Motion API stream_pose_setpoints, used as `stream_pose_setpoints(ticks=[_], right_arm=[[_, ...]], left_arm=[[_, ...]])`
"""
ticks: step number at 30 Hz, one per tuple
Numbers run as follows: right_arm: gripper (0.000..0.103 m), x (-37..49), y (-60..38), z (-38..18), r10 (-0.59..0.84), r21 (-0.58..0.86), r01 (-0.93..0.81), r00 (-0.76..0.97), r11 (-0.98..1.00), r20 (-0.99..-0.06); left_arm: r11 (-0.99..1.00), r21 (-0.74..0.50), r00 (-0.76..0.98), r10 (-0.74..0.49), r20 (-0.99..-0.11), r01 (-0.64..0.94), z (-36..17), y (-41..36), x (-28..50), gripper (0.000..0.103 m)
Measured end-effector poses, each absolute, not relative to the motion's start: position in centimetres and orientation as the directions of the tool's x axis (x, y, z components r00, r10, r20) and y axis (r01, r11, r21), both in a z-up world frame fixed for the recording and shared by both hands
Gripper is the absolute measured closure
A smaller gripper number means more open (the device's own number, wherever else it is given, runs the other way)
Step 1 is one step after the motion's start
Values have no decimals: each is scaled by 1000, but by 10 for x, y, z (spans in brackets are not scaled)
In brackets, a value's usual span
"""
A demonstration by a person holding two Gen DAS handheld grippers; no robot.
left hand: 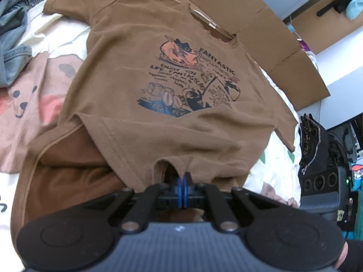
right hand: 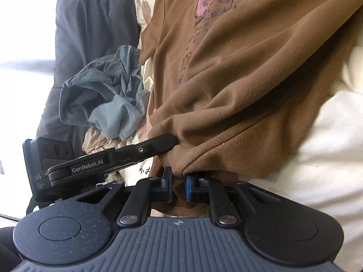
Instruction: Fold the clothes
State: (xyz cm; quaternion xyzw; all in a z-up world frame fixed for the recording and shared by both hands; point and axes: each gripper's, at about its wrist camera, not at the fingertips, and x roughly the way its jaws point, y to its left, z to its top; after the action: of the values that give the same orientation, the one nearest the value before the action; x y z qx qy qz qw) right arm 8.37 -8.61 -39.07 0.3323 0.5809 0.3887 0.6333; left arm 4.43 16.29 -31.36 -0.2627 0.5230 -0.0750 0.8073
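A brown T-shirt point(left hand: 172, 83) with a dark and orange print lies spread on the patterned bedsheet point(left hand: 34, 86), neck end far from me. My left gripper point(left hand: 184, 179) is shut on the shirt's hem, which is lifted and folded back, showing the darker inside. In the right wrist view my right gripper point(right hand: 179, 176) is shut on a bunched fold of the same brown T-shirt point(right hand: 249, 86) at its hem. The left gripper point(right hand: 168, 140) also shows there, at the left, its fingers pinching the cloth close beside the right one.
Crumpled grey-blue jeans point(left hand: 13, 45) lie left of the shirt, the same jeans point(right hand: 106, 95) showing in the right wrist view. Flattened cardboard point(left hand: 261, 29) lies beyond the neck. Dark clothing point(left hand: 317, 142) and a black device stand at the bed's right edge. A dark cushion point(right hand: 90, 34) lies beyond the jeans.
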Motion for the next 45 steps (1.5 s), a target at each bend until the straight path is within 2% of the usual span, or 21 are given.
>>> stream_pose_setpoints(ticks=[5,12,22,36,45], right_arm=[[97,83,-105,-377,875,867,-117,41,484,-483],[97,74,-135,-356,856,846,-135,59,516,-513],[97,36,-194,-337,771,761,-148,25,632,-636],[98,-10,-254,-291,690,680,-193,-16,708,-723],[98,-26,-284,-288,608,605,-164,-38,779,-793]], left_arm=[[852,-506,446,-405,-798,-133,-304,157,42,98],[859,-502,454,-407,-793,-106,-287,151,33,87],[884,-453,449,-362,-817,-112,-268,165,2,87],[921,-320,420,-205,-884,-223,-263,208,-43,87],[928,-250,395,-127,-910,-278,-270,231,-58,87]])
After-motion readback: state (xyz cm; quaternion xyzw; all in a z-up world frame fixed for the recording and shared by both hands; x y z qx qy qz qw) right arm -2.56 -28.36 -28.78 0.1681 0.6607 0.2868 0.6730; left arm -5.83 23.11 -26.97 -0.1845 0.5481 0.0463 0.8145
